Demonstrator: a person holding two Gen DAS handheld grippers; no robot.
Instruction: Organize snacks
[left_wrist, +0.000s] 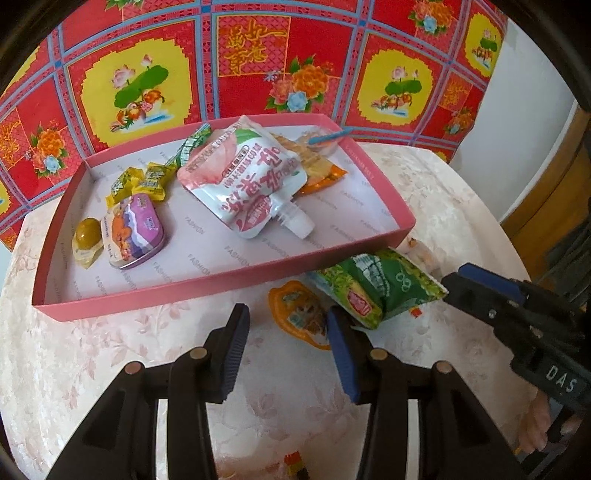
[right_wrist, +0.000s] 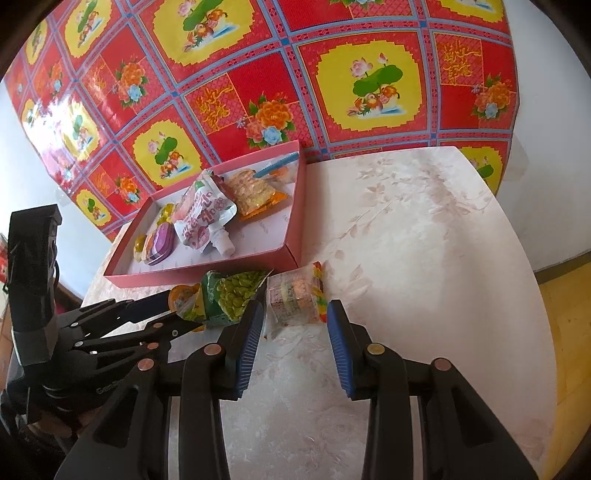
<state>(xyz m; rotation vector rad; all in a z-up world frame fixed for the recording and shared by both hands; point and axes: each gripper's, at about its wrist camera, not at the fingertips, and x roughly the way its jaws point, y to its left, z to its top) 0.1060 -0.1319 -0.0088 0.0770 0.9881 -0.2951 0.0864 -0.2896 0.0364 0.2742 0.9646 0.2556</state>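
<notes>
Left gripper (left_wrist: 288, 325) fingers spread, grasping nothing, above orange jelly cup (left_wrist: 300, 314). Right gripper (right_wrist: 293, 314) fingers spread, clear-wrapped snack block (right_wrist: 295, 299) at 12 o'clock. Green crinkly pea packet (right_wrist: 231, 295) beside pink cardboard tray (left_wrist: 207, 280).

Pink tray (left_wrist: 221, 280), green snack packet (left_wrist: 380, 291)

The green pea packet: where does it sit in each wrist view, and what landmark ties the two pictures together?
Left wrist view: the green pea packet lies right of centre, on the table just outside the pink tray's near wall.
Right wrist view: the packet sits left of centre, below that tray.
Shared landmark: the white and pink spout pouch inside the tray.
</notes>
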